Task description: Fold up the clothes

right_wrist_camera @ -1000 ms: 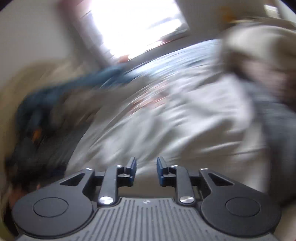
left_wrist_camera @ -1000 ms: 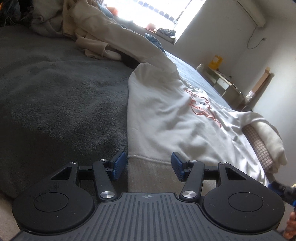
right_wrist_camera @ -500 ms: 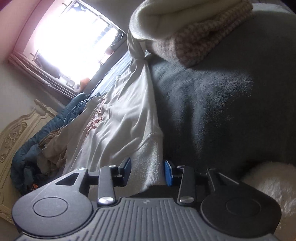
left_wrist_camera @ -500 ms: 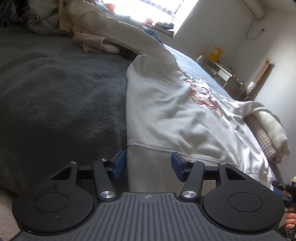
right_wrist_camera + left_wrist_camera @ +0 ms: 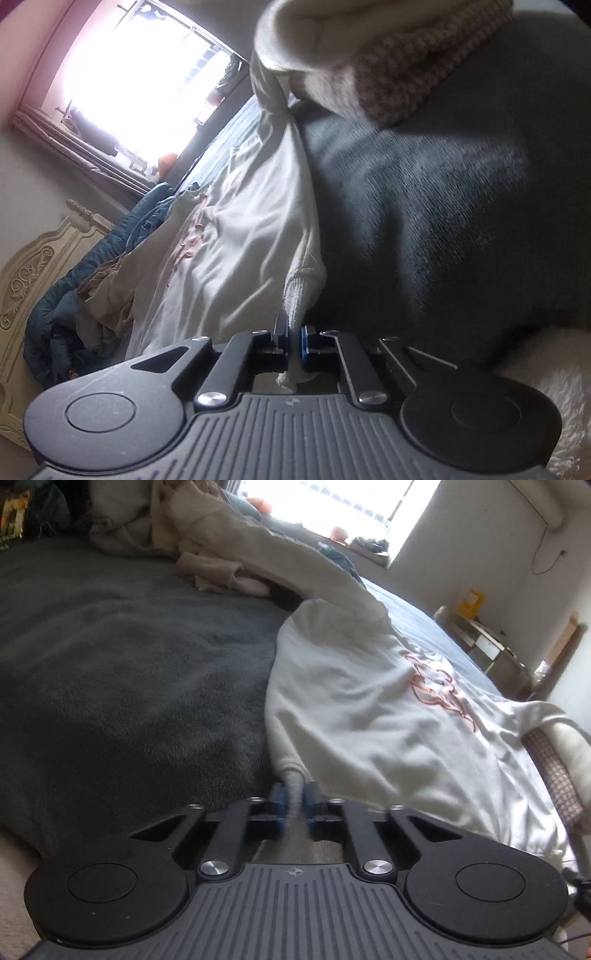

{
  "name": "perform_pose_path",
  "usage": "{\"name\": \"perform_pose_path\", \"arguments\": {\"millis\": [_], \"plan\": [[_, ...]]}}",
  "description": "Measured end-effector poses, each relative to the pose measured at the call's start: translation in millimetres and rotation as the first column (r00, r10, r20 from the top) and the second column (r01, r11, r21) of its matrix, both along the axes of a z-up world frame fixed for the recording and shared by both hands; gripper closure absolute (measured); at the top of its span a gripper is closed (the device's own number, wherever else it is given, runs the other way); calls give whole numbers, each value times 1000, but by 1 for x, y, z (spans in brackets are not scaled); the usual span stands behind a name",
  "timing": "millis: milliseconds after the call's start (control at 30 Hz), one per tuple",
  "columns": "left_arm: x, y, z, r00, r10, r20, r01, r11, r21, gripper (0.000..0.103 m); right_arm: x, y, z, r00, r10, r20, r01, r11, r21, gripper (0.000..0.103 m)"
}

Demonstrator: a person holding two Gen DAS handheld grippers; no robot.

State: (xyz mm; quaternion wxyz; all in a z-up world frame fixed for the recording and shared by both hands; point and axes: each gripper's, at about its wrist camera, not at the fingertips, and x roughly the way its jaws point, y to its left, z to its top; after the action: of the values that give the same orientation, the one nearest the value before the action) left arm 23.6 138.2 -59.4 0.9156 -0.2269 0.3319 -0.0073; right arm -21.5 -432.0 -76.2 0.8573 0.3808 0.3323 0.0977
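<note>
Your left gripper (image 5: pixel 294 800) pinches the ribbed hem of the white sweatshirt (image 5: pixel 369 709), which lies spread on the grey blanket (image 5: pixel 129 672) toward 1 o'clock. Your right gripper (image 5: pixel 294 341) is clamped on the same hem's other corner, the sweatshirt running toward 11 o'clock.

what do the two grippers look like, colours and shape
Both match: the left gripper and right gripper are black, with a ribbed grey centre plate, two round black discs at the sides, silver pivot screws on angled link arms, and blue pads on the fingertips.
</note>
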Motion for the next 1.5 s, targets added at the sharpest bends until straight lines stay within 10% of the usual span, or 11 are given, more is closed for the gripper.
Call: {"name": "perform_pose_path", "arguments": {"millis": [167, 267, 467, 600, 733, 867, 1033, 1133, 1233, 1333, 1500], "plan": [[-24, 20, 23, 999, 20, 26, -18, 996, -91, 102, -19, -1, 49, 996, 16, 92, -12, 999, -43, 96], [-22, 26, 5, 998, 30, -55, -35, 995, -93, 102, -7, 0, 17, 997, 24, -79, -28, 998, -55, 96], [-35, 25, 25, 1000, -4, 13, 4, 999, -45, 102, -19, -6, 39, 1000, 19, -10, -19, 998, -63, 97], [-19, 24, -15, 994, -60, -91, 56, 997, -49, 101, -22, -8, 28, 998, 2, -57, -10, 988, -154, 95], [-33, 33, -17, 995, -68, -78, 65, 997, -52, 79, -24, -10, 11, 992, -30, -119, -2, 966, -260, 77], [-42, 37, 6, 999, -41, 4, 41, 999, 33, 77, -48, -12, 53, 996, -78, 36, 86, 900, -426, 77], [2, 2, 25, 975, -168, 142, 164, 986, 40, 72, 1, 59, 78, 951, 165, 263, -20, 878, -478, 77], [45, -27, 13, 969, -221, 111, 222, 975, 4, 71, 56, 113, 55, 931, 268, 248, -98, 838, -538, 79], [60, -23, -6, 981, -186, 56, 182, 981, 59, 72, 84, 116, 19, 957, 246, 154, -111, 802, -587, 82], [44, 18, -17, 988, -139, 74, 141, 989, -31, 74, 66, 53, 2, 982, 133, 131, -46, 852, -521, 102], [34, 32, 13, 970, -141, 198, 139, 990, 25, 61, 45, -2, 35, 988, -59, 145, 127, 843, -523, 95]]}}
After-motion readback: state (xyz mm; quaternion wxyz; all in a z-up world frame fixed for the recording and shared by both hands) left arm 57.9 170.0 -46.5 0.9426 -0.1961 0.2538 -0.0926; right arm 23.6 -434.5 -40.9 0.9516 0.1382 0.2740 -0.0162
